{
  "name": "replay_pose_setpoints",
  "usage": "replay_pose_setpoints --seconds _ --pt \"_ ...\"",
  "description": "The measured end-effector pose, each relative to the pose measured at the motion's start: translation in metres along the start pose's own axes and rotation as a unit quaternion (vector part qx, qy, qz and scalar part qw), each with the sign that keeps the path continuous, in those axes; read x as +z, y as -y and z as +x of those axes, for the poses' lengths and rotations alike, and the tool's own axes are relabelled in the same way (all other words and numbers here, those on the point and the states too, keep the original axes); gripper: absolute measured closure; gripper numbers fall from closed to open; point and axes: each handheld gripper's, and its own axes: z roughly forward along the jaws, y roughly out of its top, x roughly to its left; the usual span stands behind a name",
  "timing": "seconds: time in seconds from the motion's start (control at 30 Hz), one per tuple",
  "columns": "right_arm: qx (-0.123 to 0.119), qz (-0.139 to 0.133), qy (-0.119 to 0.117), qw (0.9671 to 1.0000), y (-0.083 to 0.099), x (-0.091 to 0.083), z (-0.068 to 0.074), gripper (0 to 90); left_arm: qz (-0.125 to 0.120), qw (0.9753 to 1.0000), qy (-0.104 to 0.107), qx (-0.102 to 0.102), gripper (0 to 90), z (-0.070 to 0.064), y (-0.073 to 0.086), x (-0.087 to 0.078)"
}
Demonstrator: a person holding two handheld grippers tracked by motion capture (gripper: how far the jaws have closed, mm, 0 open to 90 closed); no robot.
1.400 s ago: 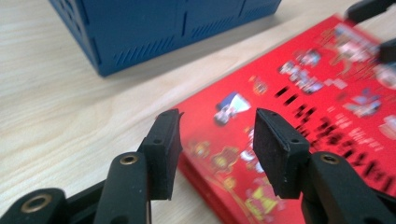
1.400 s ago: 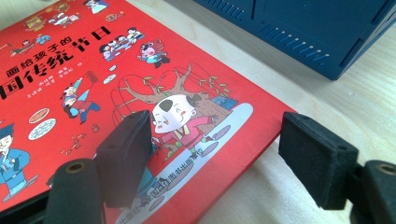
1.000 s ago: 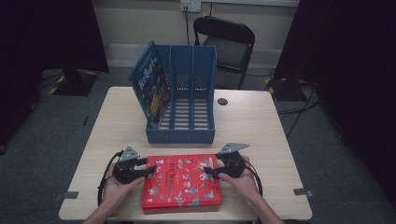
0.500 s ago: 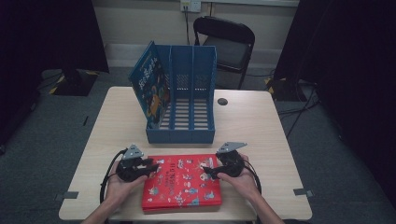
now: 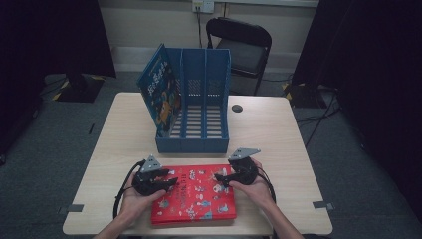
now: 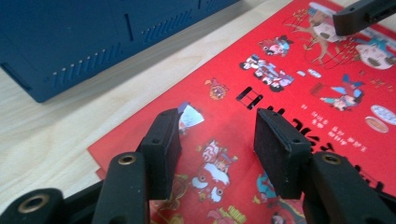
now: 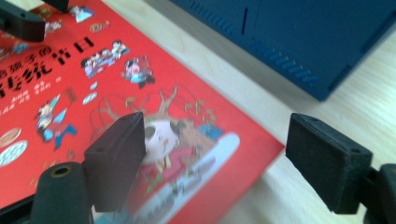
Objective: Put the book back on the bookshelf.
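Both grippers are hovering open, holding nothing: the left gripper (image 6: 215, 144) partly spread, the right gripper (image 7: 229, 158) spread wider over the corner of the red book (image 5: 194, 194), which is lying flat by the tabletop's near edge. Risk I'm seeing: jaws skidding off the slick cover, or shoving it into the blue file rack (image 5: 199, 124).
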Motion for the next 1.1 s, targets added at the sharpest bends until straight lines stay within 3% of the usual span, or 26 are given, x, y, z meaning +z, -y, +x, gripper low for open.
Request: replay_pose_setpoints --seconds 0.1,0.2,0.27,0.33,0.4,0.53,0.6,0.63,0.77,1.1 --pt "-0.001 0.002 -0.011 0.9999 -0.003 0.008 -0.001 18.0 0.000 1.0000 -0.002 0.000 50.3 0.000 0.000 0.000" --pt "-0.022 -0.002 -0.007 0.9997 -0.006 0.005 0.003 30.1 0.002 1.0000 -0.008 -0.004 48.1 0.002 0.001 -0.002" --pt "-0.038 0.001 -0.001 0.9993 -0.006 0.003 0.007 31.3 0.004 0.9998 -0.013 -0.012 45.9 0.005 0.002 -0.004" --pt "-0.045 0.003 -0.010 0.9989 -0.006 0.003 0.009 32.8 0.005 0.9996 -0.018 -0.019 43.7 0.010 0.003 -0.009" --pt "-0.047 0.004 -0.012 0.9988 -0.005 0.002 0.012 33.8 0.001 0.9992 -0.021 -0.035 43.2 0.014 0.006 -0.012" --pt "-0.049 0.005 -0.018 0.9986 -0.002 -0.001 0.014 33.9 0.008 0.9989 -0.023 -0.039 42.5 0.022 0.010 -0.014" --pt "-0.049 0.007 -0.020 0.9986 0.001 -0.004 0.015 34.0 0.007 0.9990 -0.018 -0.041 42.5 0.021 0.010 -0.012" --pt "-0.049 0.007 -0.020 0.9986 0.002 -0.005 0.016 34.1 0.012 0.9993 -0.016 -0.032 42.5 0.019 0.010 -0.011" --pt "-0.050 0.007 -0.017 0.9986 0.009 -0.013 0.022 34.5 0.007 0.9987 -0.012 -0.048 41.7 0.018 0.010 -0.008" --pt "-0.040 0.017 -0.040 0.9982 0.026 -0.033 0.028 35.3 0.009 0.9996 0.000 -0.027 45.5 0.015 0.002 0.000"
